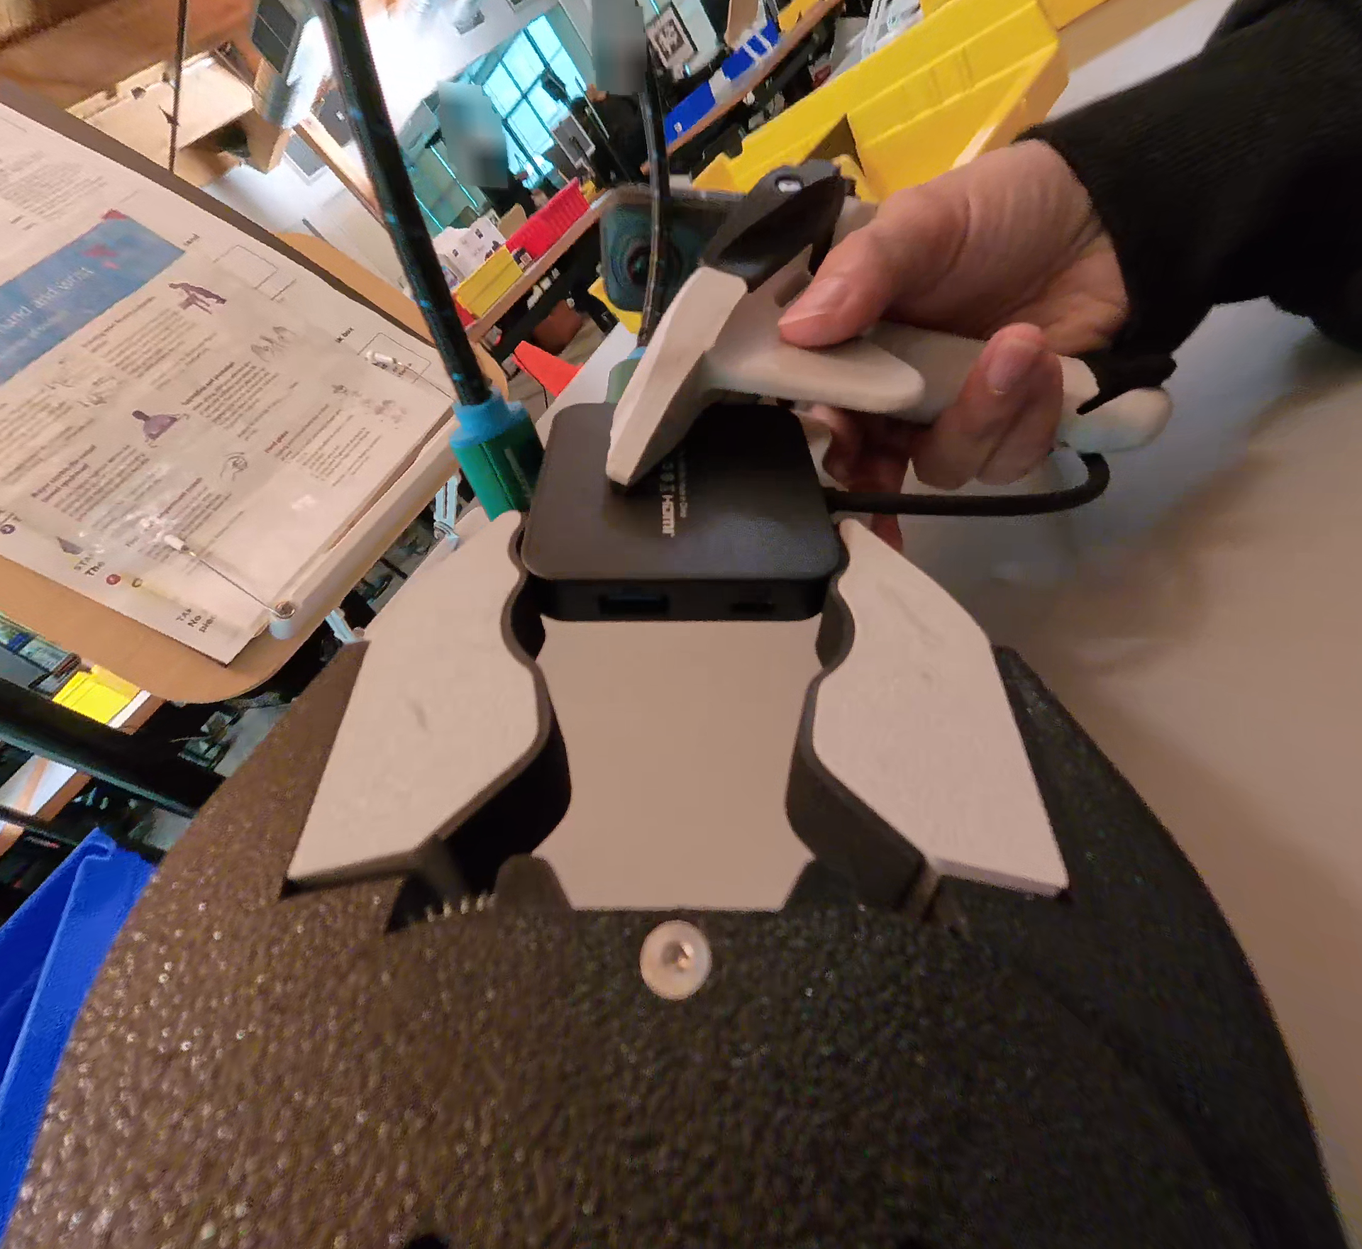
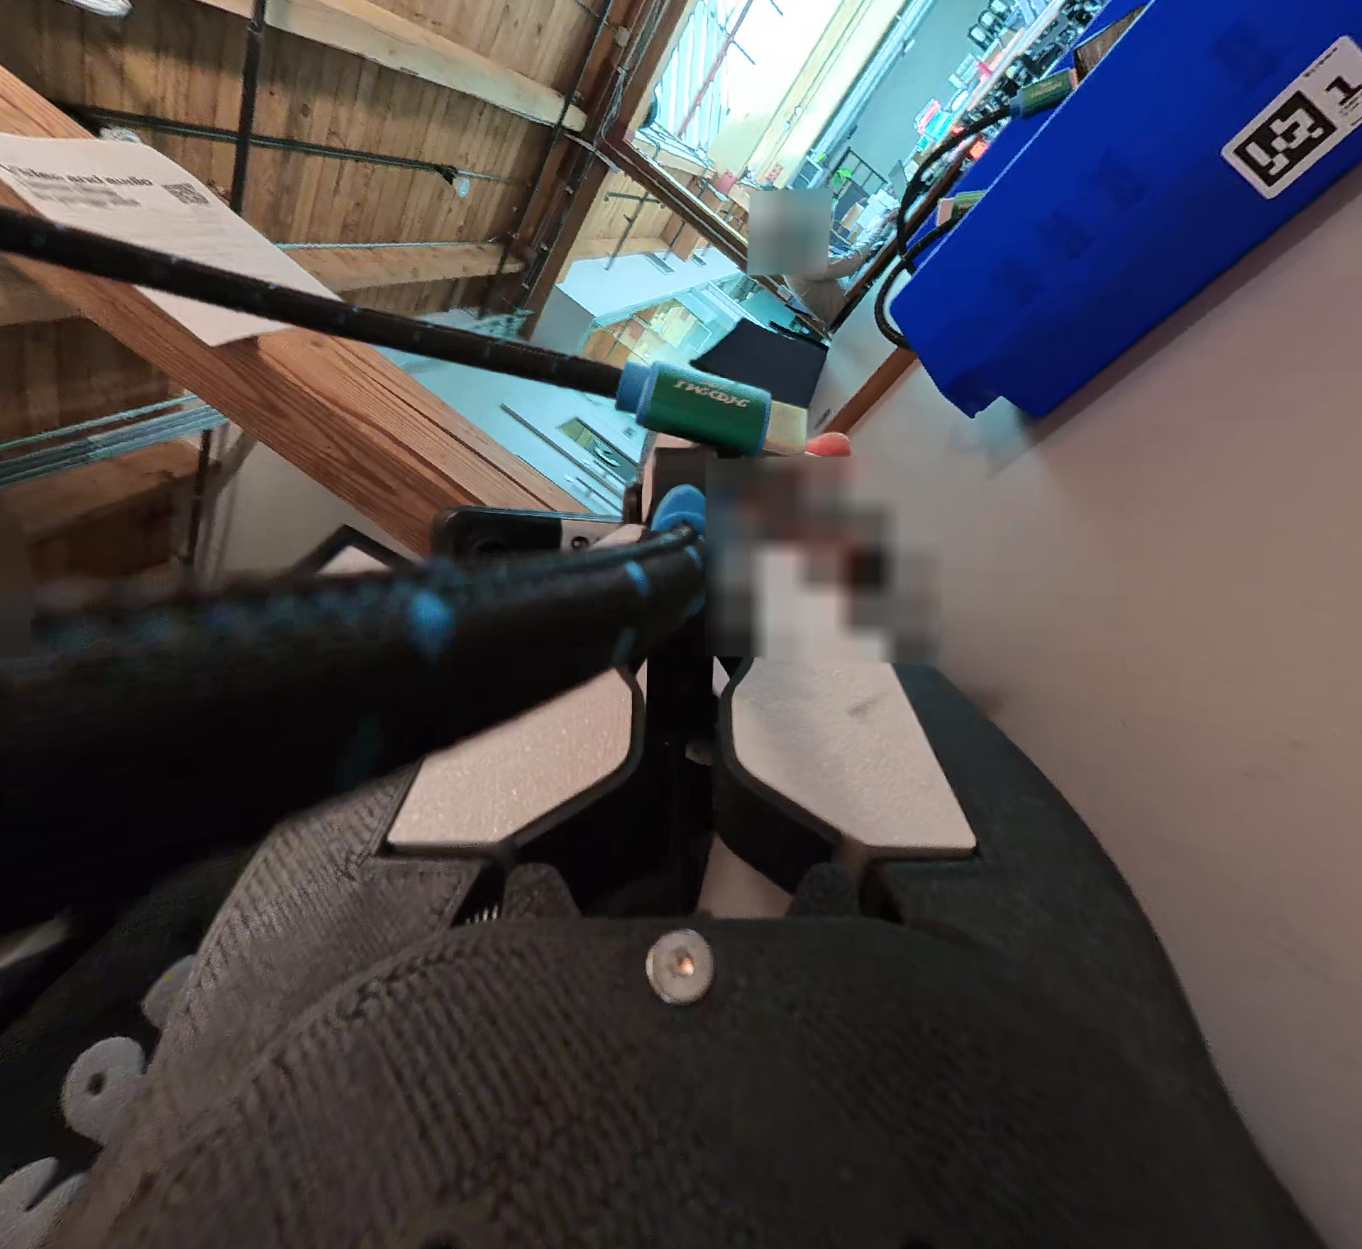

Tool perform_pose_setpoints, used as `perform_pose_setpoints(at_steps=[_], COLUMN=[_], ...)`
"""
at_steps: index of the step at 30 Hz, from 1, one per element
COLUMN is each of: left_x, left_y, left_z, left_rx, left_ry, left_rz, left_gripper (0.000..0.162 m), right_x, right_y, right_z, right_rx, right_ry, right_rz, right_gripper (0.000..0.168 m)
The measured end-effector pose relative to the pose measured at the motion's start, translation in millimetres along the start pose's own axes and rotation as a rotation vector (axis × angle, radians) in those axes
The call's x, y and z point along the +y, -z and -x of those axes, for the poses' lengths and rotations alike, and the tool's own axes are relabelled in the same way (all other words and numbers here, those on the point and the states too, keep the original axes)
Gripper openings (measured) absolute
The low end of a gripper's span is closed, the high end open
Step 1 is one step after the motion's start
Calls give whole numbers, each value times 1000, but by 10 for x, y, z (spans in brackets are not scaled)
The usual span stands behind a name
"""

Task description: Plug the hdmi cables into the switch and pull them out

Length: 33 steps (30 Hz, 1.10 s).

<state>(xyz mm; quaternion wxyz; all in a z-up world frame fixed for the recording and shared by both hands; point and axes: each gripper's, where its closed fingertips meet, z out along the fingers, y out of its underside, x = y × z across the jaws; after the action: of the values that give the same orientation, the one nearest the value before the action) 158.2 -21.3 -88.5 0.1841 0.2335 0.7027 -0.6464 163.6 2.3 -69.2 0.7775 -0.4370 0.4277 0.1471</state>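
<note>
A laminated instruction sheet (image 1: 184,418) is sitting at the far left of the left wrist view, beside a green-and-blue HDMI plug (image 1: 492,451) whose black braided cable (image 1: 376,130) is rising steeply. The plug is entering the far left side of the black switch (image 1: 678,521), which the left gripper (image 1: 678,587) is clamping between its grey fingers above the pale table (image 1: 1179,698). The right gripper (image 1: 648,432), gripped by a hand (image 1: 980,300), is pressing a fingertip onto the switch top. In the right wrist view, its jaws are standing nearly closed around something dark and indistinct; a blue bin (image 2: 1105,197) is sitting at right.
</note>
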Motion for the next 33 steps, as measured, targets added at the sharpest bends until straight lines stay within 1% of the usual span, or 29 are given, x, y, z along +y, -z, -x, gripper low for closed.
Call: perform_pose_setpoints(at_steps=[2, 5, 7, 9, 11, 13, 14, 15, 18, 19, 21, 22, 25, 29, 33], left_x=[-37, -2, 17, 47, 77, 91, 95, 100, 132, 138, 144, 136, 90, 55, 55], left_y=[13, 14, 58, 140, 238, 326, 360, 383, 398, 392, 362, 345, 313, 315, 327], left_z=[18, 21, 84, 196, 306, 383, 396, 393, 272, 196, 46, -20, -159, -262, -327], left_rx=[1, 21, 28, 32, 40, 62, 84, 109, 208, 249, 310, 334, 386, 439, 475], left_ry=[24, 61, 118, 187, 247, 317, 353, 386, 428, 421, 377, 355, 313, 297, 279], left_rz=[-15, -2, -11, -20, -39, -76, -97, -116, -131, -123, -94, -81, -76, -92, -89], left_gripper=[72, 73, 72, 72, 72, 72, 72, 72, 72, 72, 72, 72, 72, 72, 72], right_x=[-21, -20, -70, -86, 49, 121, 91, 41, -99, -98, -34, 12, 136, 187, 288], right_y=[-10, 11, 72, 158, 275, 419, 460, 472, 411, 398, 397, 399, 400, 358, 343], right_z=[17, -15, -20, 40, 106, 194, 291, 425, 779, 794, 678, 583, 266, 50, -38], right_rx=[-27, -7, 34, 97, 203, 335, 388, 424, 486, 522, 603, 629, 672, 704, 669], right_ry=[-41, -43, -2, 116, 317, 534, 659, 779, 1077, 1138, 1214, 1232, 1171, 1190, 1175], right_rz=[-17, -10, -8, 49, 223, 367, 393, 384, 306, 324, 427, 483, 605, 673, 732], right_gripper=[14, 11, 27, 42, 57, 61, 61, 62, 56, 52, 45, 41, 45, 46, 31])
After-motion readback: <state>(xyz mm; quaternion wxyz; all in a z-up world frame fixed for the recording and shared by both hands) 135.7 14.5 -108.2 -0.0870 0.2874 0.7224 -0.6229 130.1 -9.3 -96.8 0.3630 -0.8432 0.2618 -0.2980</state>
